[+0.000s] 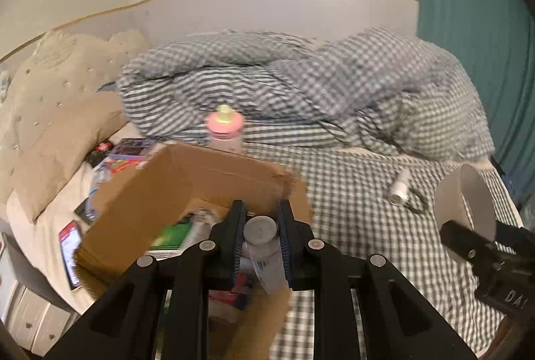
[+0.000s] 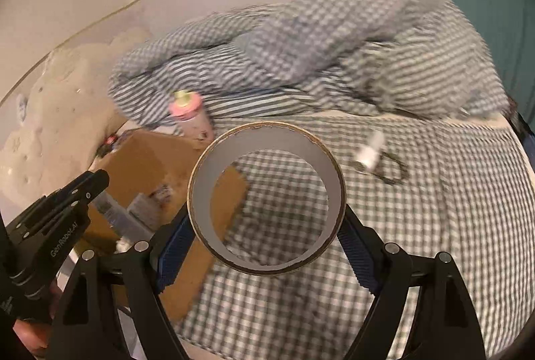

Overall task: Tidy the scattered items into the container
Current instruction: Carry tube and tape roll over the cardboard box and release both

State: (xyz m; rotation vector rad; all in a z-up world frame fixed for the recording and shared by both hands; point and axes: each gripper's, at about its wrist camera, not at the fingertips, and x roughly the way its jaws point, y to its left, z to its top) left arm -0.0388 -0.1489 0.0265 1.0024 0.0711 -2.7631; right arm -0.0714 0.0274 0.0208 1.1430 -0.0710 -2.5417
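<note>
My left gripper (image 1: 260, 209) is shut on a small white bottle with a grey cap (image 1: 259, 231), held over the open cardboard box (image 1: 187, 179). Inside the box lie a green packet (image 1: 174, 234) and a red item (image 1: 230, 296). My right gripper (image 2: 267, 216) is shut on a wide tape roll (image 2: 207, 192), above the checked bed sheet (image 2: 418, 243) just right of the box (image 2: 143, 166). The left wrist view shows that roll (image 1: 451, 202) at the right edge. My left gripper (image 2: 98, 181) and its bottle (image 2: 113, 214) appear at the left of the right wrist view.
A pink baby bottle (image 1: 224, 130) stands behind the box. A small white tube (image 1: 399, 189) and a black looped item (image 1: 416, 204) lie on the sheet to the right. A rumpled checked duvet (image 1: 301, 85) fills the back. Pillows (image 1: 60, 139), a phone (image 1: 70, 246) and packets (image 1: 130, 149) lie left.
</note>
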